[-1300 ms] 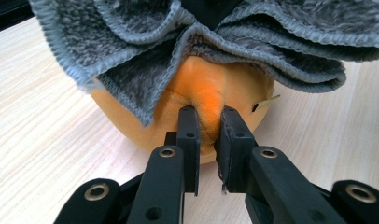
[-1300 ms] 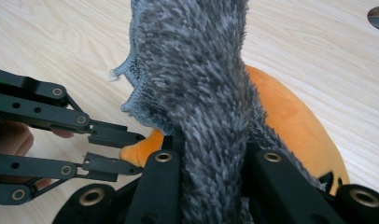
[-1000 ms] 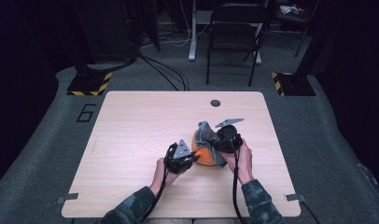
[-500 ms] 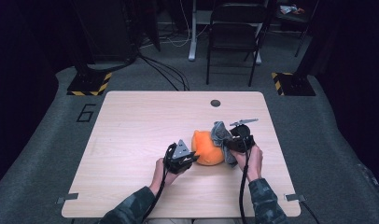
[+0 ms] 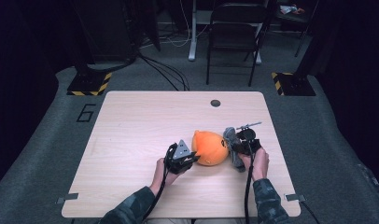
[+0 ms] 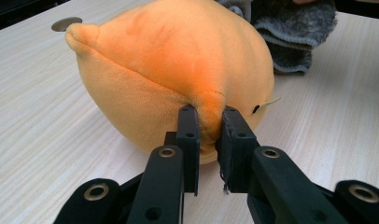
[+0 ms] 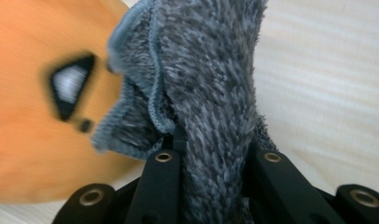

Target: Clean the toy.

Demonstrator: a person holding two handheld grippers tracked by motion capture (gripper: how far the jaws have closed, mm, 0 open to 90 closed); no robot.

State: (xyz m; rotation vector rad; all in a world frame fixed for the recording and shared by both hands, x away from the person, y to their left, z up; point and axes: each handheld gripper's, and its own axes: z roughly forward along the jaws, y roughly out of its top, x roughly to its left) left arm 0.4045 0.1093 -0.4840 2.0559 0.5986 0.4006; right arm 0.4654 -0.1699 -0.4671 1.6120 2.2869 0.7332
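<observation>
Sitting on the table (image 5: 131, 140), the orange plush toy (image 5: 210, 147) is lying between both grippers. The left gripper (image 6: 207, 135) is pinching a fold of the toy. The right gripper (image 7: 211, 154) is clamping the grey towel (image 7: 211, 70) beside the toy.

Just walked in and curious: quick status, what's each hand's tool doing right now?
Left gripper shut on round orange plush toy. Right gripper shut on fuzzy grey cloth, beside the toy. Nothing in the way on the wooden table.
</observation>
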